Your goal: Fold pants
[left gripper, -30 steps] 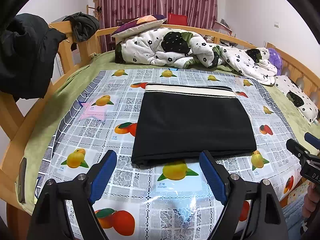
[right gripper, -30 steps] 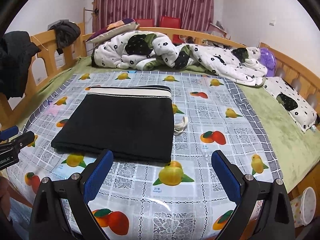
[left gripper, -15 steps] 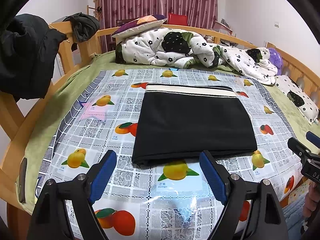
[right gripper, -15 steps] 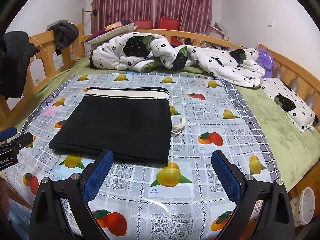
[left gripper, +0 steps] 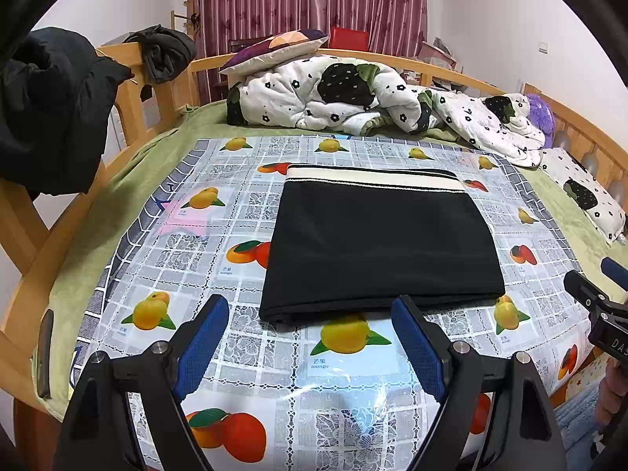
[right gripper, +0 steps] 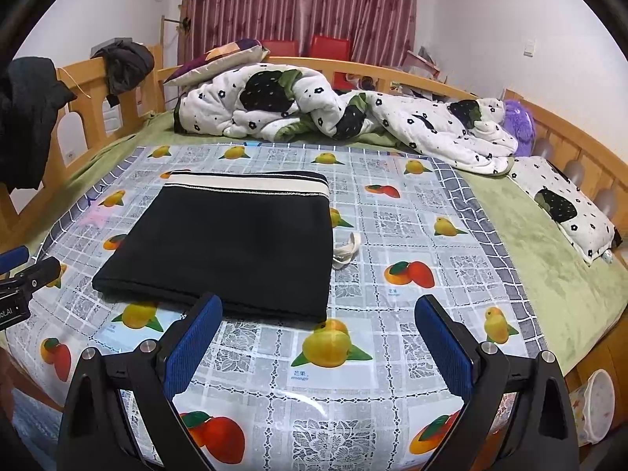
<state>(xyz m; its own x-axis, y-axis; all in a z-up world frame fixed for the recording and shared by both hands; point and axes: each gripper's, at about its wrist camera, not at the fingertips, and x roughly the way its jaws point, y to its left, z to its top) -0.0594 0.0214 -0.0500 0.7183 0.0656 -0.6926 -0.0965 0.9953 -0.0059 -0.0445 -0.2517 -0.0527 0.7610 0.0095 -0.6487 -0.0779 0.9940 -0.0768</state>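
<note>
The black pants (left gripper: 380, 243) lie folded into a flat rectangle on the fruit-print cloth (left gripper: 219, 259), with a cream waistband at the far edge. They also show in the right wrist view (right gripper: 231, 243), left of centre. My left gripper (left gripper: 310, 337) is open and empty, just in front of the pants' near edge. My right gripper (right gripper: 318, 337) is open and empty, near the pants' front right corner. A cream drawstring end (right gripper: 347, 249) sticks out at the pants' right side.
A crumpled white floral quilt (left gripper: 353, 98) and pillow lie at the bed's far end. Dark clothes (left gripper: 47, 106) hang on the wooden rail at left. A floral pillow (right gripper: 569, 204) lies on the green sheet at right. The bed's front edge is close below both grippers.
Both grippers have drawn back slightly from the pants; the right wrist view has tilted a little. The pants have not moved.
</note>
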